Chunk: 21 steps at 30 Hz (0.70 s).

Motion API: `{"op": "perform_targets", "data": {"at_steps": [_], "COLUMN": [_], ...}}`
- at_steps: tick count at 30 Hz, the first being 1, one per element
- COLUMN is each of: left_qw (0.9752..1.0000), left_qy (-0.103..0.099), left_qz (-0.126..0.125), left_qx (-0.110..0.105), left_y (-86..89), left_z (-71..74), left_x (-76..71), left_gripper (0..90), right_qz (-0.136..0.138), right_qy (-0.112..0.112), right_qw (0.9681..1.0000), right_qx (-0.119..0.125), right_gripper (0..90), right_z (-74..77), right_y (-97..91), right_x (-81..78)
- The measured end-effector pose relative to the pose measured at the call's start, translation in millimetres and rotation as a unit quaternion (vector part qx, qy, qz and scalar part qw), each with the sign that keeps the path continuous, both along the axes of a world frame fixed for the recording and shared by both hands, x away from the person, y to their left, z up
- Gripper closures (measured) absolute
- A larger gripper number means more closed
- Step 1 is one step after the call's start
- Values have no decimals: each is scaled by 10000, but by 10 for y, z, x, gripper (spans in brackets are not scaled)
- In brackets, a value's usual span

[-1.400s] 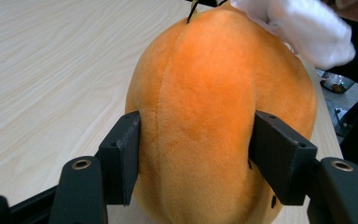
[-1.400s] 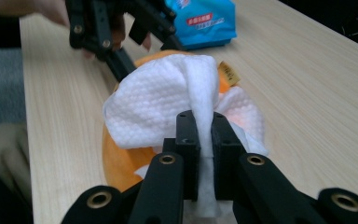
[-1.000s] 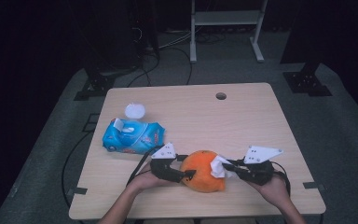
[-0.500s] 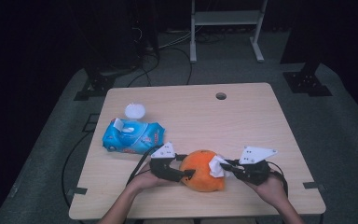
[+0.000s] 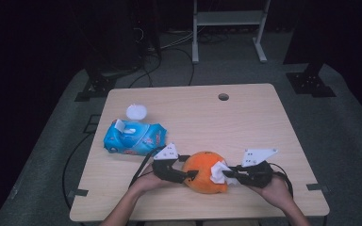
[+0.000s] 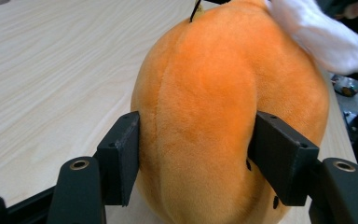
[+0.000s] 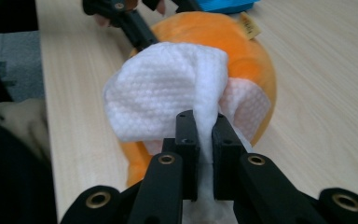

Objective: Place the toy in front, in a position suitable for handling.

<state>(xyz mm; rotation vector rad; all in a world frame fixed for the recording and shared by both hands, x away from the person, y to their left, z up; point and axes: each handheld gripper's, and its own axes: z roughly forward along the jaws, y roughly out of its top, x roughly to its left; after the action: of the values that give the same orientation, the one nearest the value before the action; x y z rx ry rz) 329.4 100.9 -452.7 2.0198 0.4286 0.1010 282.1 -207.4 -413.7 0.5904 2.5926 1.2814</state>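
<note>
Close to the table's [image 5: 264, 122] near edge, about midway along it, your two hands hold the work between them. Your left gripper [image 5: 188, 176] has its jaws clamped on the orange plush toy [image 5: 202, 170], one pad on each flank; in the left gripper view the pads [image 6: 121, 154] press into the soft fabric, so the jaws stand partway apart around the toy's body. The toy rests on the tabletop, just in from the near edge.

Your right gripper [image 5: 227, 175] comes in from the side toward the table's right edge, jaws pinched nearly together on a white wet wipe [image 7: 168, 93]. In the right gripper view the wipe is bunched between the two pads and lies against the toy's surface, covering part of the side that faces you. A small tan label [image 7: 248, 25] sticks up from the toy's far side.

Farther in, toward the left edge, a blue pack of wipes [image 5: 134, 138] lies flat with its flap lifted. Just behind it sits a white round lid [image 5: 136, 112]. Near the far edge, right of centre, there is a round cable hole [image 5: 223, 97] in the tabletop.
</note>
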Motion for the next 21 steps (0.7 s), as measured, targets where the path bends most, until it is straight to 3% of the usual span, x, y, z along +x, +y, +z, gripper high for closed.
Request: {"op": "perform_targets", "data": {"at_steps": [4,6,11,13,15,17,19,21], "left_qw": [10000,10000,9999,10000,9999,9999,9999,9995], "left_qy": [25,6,48,4,-69,-84,-6,214], "left_qz": [22,36,69,28,-47,-72,-107,-131], "left_qx": [-20,1,-79,-62,-60,-51,-87,-191], "left_y": [-26,-37,-47,-60,-72,-79,-69,-58], "left_z": [5,12,9,21,28,39,50,76], "left_x": [-5,-14,-18,-31,-56,-66,-64,-46], "left_gripper": [356,356,354,356,356,353,336,276], "right_qz": [-73,-169,-196,-212,-247,-280,-324,-324], "right_qy": [-205,-335,-145,-83,-236,-340,-383,-317], "right_qw": [9994,9990,9997,9996,9985,9978,9979,9985], "right_qx": [266,262,72,166,418,497,419,309], "right_gripper": [831,831,832,832,831,831,831,831], "right_z": [76,97,16,34,118,166,159,87], "right_y": [23,67,44,1,5,30,72,92], "right_x": [-31,-21,54,54,36,42,72,90]}}
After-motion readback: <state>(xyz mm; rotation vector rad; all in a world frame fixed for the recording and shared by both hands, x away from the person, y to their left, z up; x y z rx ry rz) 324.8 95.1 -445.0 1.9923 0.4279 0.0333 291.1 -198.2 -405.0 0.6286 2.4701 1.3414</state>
